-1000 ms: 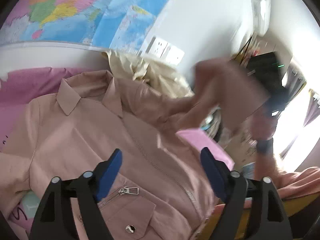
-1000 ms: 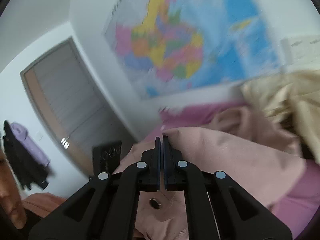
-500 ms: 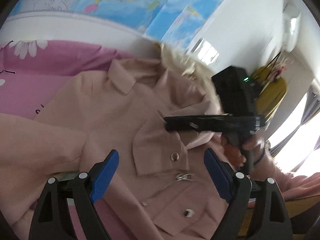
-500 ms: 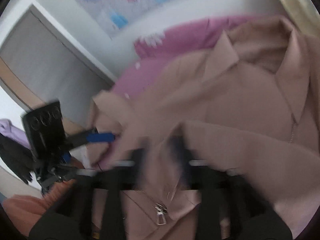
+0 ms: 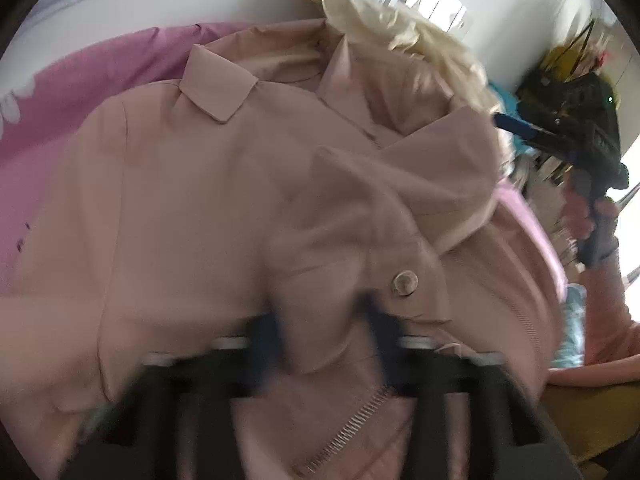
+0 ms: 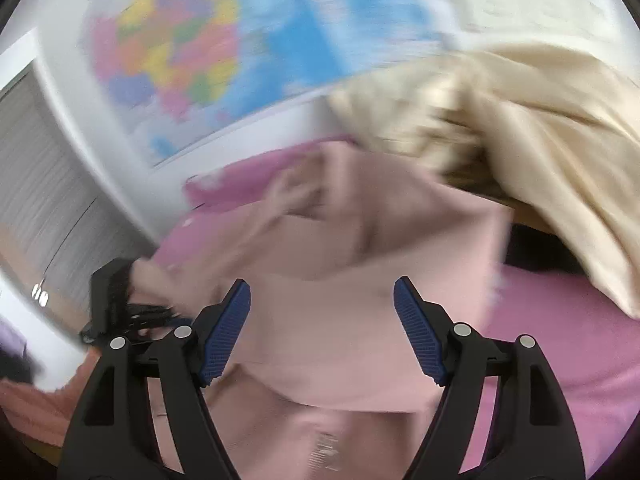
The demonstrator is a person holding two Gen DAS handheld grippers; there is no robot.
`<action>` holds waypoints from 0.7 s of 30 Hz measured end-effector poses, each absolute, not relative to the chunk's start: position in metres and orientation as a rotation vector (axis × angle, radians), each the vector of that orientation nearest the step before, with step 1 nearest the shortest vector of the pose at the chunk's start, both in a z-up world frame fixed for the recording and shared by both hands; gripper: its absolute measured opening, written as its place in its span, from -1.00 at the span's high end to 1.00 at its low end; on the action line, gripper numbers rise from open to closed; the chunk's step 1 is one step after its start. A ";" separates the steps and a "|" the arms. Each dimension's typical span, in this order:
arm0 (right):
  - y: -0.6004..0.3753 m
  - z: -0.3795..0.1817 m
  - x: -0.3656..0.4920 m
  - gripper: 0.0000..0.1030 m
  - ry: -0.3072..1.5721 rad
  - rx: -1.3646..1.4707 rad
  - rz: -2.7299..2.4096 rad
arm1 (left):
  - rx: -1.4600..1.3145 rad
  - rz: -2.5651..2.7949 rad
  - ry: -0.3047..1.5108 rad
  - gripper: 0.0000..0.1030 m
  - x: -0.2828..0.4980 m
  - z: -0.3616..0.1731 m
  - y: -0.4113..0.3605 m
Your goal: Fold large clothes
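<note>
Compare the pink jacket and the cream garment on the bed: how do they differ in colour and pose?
The pink jacket is dusty pink; the cream garment is pale cream. The jacket lies spread out, collar showing, a sleeve folded across its front; the cream garment sits crumpled in a heap behind it. Both rest on the pink bedsheet.

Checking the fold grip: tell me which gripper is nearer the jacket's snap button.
Left. The left gripper is closing on a fold of the pink jacket right beside the snap button. The right gripper, jaws opening, hovers off the jacket's far edge, nothing between them.
</note>
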State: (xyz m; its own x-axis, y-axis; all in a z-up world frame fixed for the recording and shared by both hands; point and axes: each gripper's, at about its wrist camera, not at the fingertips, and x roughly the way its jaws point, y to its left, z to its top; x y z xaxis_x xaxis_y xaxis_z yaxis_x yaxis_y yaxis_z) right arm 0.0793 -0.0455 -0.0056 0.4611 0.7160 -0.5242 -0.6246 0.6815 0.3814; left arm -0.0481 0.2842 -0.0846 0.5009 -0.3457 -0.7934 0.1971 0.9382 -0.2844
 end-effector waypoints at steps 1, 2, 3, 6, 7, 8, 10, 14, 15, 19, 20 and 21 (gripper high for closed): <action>-0.057 -0.011 0.085 -0.44 0.724 0.163 0.806 | -0.168 -0.332 0.996 0.90 -0.046 -0.083 0.286; -0.069 -0.017 0.091 -0.44 0.739 0.191 0.780 | -0.193 -0.335 0.975 0.90 -0.046 -0.075 0.294; -0.077 -0.021 0.095 -0.44 0.749 0.207 0.769 | -0.208 -0.325 0.952 0.91 -0.046 -0.068 0.302; -0.091 -0.036 0.107 -0.44 0.759 0.237 0.735 | -0.266 -0.240 0.880 0.91 -0.051 -0.045 0.335; -0.095 -0.039 0.110 -0.44 0.758 0.254 0.727 | -0.274 -0.189 0.864 0.91 -0.049 -0.037 0.347; -0.101 -0.043 0.114 -0.44 0.757 0.268 0.732 | -0.279 -0.104 0.856 0.91 -0.048 -0.032 0.362; -0.102 -0.050 0.120 -0.44 0.763 0.273 0.732 | -0.315 -0.006 0.882 0.90 -0.045 -0.032 0.385; -0.097 -0.059 0.134 -0.53 0.770 0.269 0.727 | -0.298 0.065 0.933 0.46 -0.044 -0.041 0.396; -0.095 -0.062 0.139 -0.55 0.775 0.275 0.733 | -0.328 0.028 0.945 0.00 -0.044 -0.043 0.396; -0.079 -0.067 0.156 -0.72 0.789 0.265 0.769 | -0.289 -0.048 0.931 -0.27 -0.047 -0.045 0.383; -0.074 -0.069 0.159 -0.74 0.794 0.258 0.781 | -0.291 -0.078 0.928 -0.36 -0.046 -0.046 0.379; -0.070 -0.071 0.162 -0.72 0.803 0.256 0.802 | -0.293 -0.101 0.928 -0.47 -0.044 -0.046 0.374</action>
State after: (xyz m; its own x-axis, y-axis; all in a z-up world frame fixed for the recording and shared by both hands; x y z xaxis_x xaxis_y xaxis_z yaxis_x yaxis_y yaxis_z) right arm 0.1624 -0.0698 -0.0709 0.4252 0.7248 -0.5420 -0.5417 0.6836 0.4891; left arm -0.0440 0.3742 -0.0464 0.5976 -0.2113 -0.7735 -0.0395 0.9557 -0.2916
